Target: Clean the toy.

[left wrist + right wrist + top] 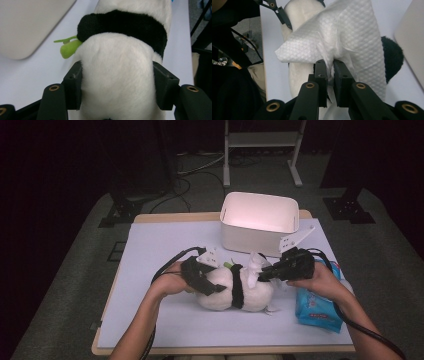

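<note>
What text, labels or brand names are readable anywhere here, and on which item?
None can be read.
Blue wipes pack: red and white printing on its top, too small and blurred to read.
Plush panda, white wipe and white bin: no lettering seen.
Left gripper and right gripper: no markings seen.

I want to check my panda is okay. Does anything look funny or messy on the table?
Nothing is spilled or broken. The plush panda lies on its side instead of sitting up, squeezed by the left tool, while the right tool pinches a white wipe against it.
</note>
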